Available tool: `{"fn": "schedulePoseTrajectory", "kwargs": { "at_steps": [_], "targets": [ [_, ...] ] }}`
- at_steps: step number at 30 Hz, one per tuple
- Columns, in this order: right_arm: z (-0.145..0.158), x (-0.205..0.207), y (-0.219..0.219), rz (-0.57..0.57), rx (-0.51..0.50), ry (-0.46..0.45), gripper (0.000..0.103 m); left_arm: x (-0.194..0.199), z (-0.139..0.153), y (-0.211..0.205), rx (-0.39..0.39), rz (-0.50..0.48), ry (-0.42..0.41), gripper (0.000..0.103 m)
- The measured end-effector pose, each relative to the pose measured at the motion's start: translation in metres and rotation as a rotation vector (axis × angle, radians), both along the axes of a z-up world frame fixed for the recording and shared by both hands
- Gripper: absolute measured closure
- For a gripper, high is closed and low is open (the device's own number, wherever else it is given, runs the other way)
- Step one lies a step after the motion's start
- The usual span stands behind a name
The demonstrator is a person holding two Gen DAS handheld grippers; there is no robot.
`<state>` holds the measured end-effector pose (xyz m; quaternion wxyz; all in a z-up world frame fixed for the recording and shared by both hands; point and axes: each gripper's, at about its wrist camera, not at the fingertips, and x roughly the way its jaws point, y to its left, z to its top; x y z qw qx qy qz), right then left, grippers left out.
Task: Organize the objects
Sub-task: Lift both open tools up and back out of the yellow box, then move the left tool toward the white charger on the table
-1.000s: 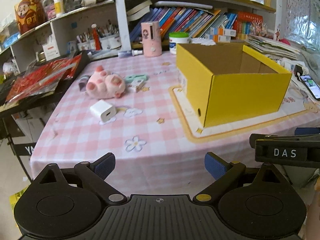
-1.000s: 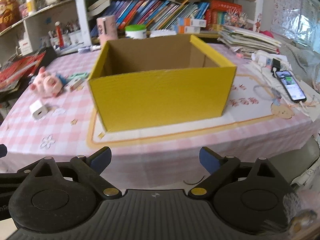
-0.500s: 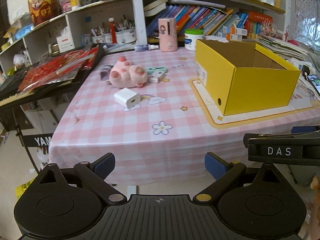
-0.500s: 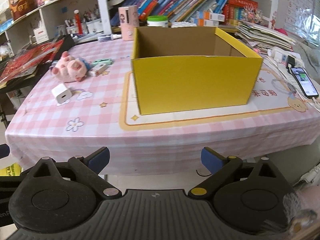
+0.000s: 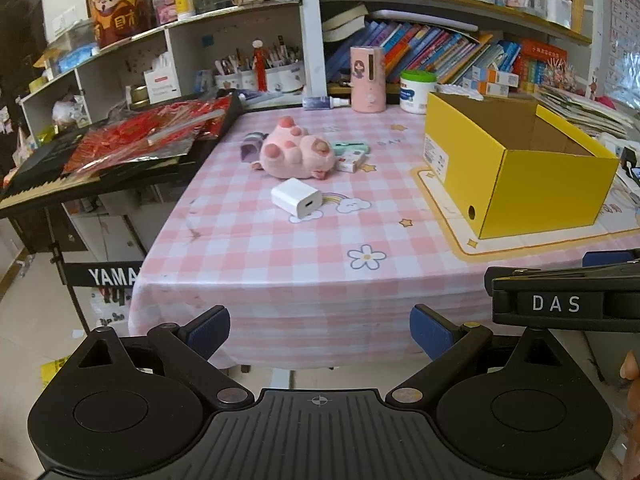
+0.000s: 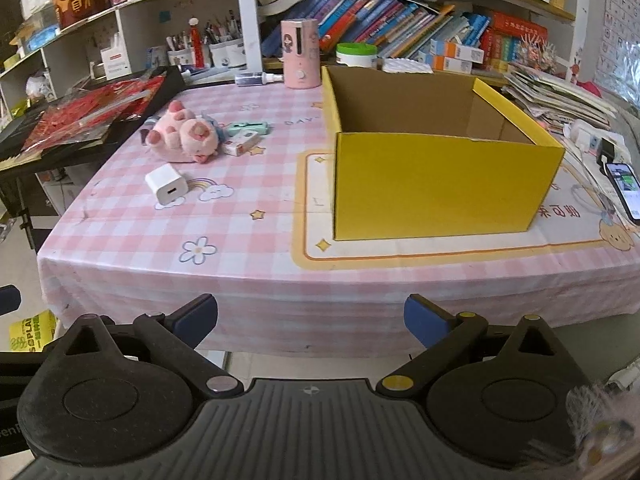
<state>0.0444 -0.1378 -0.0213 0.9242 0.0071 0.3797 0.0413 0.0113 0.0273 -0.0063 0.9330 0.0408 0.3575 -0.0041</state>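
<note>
An open yellow cardboard box (image 5: 540,184) (image 6: 440,188) stands on a mat at the right of the pink checked table; no contents show inside. Left of it lie a pink plush pig (image 5: 296,156) (image 6: 184,136), a white charger cube (image 5: 296,198) (image 6: 166,186), a small white box (image 5: 351,160) (image 6: 240,145) and a mint green item (image 5: 350,146) (image 6: 248,127). My left gripper (image 5: 320,326) hangs open and empty off the table's front edge. My right gripper (image 6: 311,316) is likewise open and empty, in front of the box.
A black keyboard (image 5: 120,148) piled with red packets juts out left of the table. A pink dispenser (image 5: 368,80) and a green-lidded jar (image 5: 416,88) stand at the back before full bookshelves. A phone (image 6: 624,184) and paper stacks lie at the right.
Both grippers have drawn back from the table: its front edge, hanging cloth and the floor now show. The objects on the table have not moved. Both grippers stay open.
</note>
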Motion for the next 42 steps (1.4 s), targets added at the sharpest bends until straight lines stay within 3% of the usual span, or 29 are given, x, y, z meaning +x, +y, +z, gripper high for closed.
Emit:
{"fn": "schedulePoseTrajectory", "kwargs": {
  "at_steps": [15, 27, 42],
  "targets": [
    [0.004, 0.006, 0.031, 0.053, -0.002, -0.009, 0.002, 0.000, 0.001, 0.027, -0.029, 0.040, -0.009, 0.005],
    [-0.001, 0.037, 0.042, 0.103, 0.009, 0.005, 0.002, 0.026, -0.005, 0.034, -0.033, 0.078, 0.010, 0.005],
    [-0.003, 0.111, 0.062, 0.245, 0.057, 0.007, 0.017, 0.092, -0.014, 0.046, -0.075, 0.172, 0.038, 0.005]
  ]
}}
